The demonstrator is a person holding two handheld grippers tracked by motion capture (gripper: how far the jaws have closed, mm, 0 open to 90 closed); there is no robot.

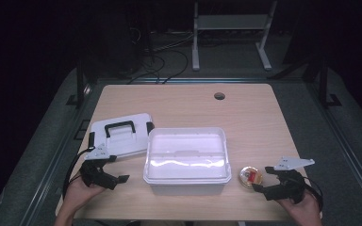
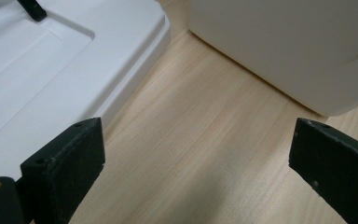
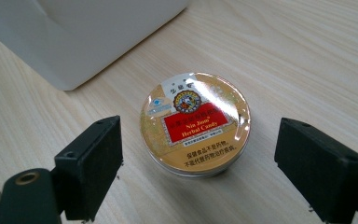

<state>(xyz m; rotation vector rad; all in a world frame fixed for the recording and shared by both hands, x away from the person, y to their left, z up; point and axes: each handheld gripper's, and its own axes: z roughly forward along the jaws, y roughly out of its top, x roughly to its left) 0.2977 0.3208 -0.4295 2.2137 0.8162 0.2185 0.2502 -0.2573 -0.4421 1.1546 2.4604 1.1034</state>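
A round candy tin lies flat on the wooden bench, just right of the open white storage box, as the right hand-held gripper lines up on it with its jaws spread, one to each side of the tin and neither touching. The likely step is a pick-up. It would go best if the jaws sank until the pads meet the tin's low side wall, kept the tin centred, then closed squarely across its width, since a shallow rim and glossy lid could slip from a high or skewed pinch. At the near left, the left hand-held gripper waits over bare wood, jaws spread and holding nothing, between the box and its lid, which lies to the left.
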